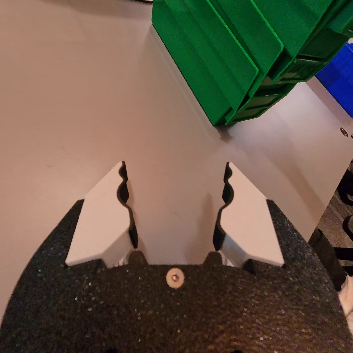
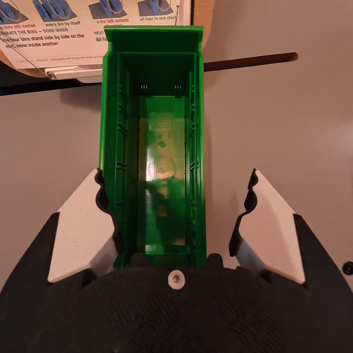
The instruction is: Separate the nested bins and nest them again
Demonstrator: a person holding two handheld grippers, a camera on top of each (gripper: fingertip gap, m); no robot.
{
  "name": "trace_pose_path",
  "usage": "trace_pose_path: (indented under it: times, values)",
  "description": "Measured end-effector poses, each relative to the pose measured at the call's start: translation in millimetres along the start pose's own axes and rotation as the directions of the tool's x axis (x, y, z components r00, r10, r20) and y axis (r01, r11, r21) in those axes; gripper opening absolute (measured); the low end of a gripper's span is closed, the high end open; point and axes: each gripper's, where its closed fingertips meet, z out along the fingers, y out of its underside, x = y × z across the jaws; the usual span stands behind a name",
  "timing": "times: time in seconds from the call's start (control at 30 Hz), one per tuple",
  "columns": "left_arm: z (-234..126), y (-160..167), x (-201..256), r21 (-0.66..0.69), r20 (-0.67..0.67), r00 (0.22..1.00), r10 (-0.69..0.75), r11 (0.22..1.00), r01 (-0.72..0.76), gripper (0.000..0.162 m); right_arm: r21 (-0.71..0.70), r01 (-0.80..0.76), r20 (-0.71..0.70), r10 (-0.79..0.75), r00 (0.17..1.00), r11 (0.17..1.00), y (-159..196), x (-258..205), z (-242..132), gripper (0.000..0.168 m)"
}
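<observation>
In the left wrist view a stack of nested green bins (image 1: 219, 57) stands on the grey table at the upper right, its stepped rims facing me. My left gripper (image 1: 175, 162) is open and empty over bare table, short of the stack and to its left. In the right wrist view a single green bin (image 2: 160, 152) stands upright with its open top towards the camera and nothing inside. My right gripper (image 2: 176, 169) is wide open around its near end. The left finger (image 2: 86, 219) is against the bin's left wall; the right finger (image 2: 267, 219) stands apart from it.
A blue bin (image 1: 336, 76) sits behind the green stack at the right. The table's right edge (image 1: 324, 219) drops off to dark gear below. A printed instruction sheet on a wooden board (image 2: 47, 38) lies beyond the single bin, by the table's far edge.
</observation>
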Motion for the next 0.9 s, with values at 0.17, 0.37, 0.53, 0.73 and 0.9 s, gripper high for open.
trace_pose_path:
  times: [0.17,0.37,0.53,0.73,0.9]
  values:
    - [5.8,7.7,-0.8,-0.036,-0.012,0.999,-0.030,0.999,0.029,0.099,-0.073,0.028,0.065,-0.023,0.998,0.997,4.4,-10.8,-2.0,0.151]
    - [9.3,11.7,-0.6,-0.054,-0.018,0.999,-0.037,0.998,0.036,0.099,-0.164,0.129,0.035,-0.125,0.992,0.978,13.5,-18.2,8.6,0.139]
    - [10.7,13.2,-1.6,-0.063,-0.017,0.999,-0.039,0.997,0.038,0.099,-0.220,0.142,0.081,-0.127,0.989,0.965,19.6,-25.8,20.7,0.135]
    - [15.4,18.1,-5.0,-0.083,-0.030,0.997,-0.075,0.994,0.073,0.099,-0.245,0.137,0.163,-0.098,0.982,0.960,20.4,-29.8,26.9,0.123]
    - [15.0,17.3,-2.6,-0.081,-0.049,0.995,-0.086,0.993,0.082,0.099,-0.211,0.122,0.197,-0.080,0.977,0.970,15.1,-30.9,26.2,0.103]
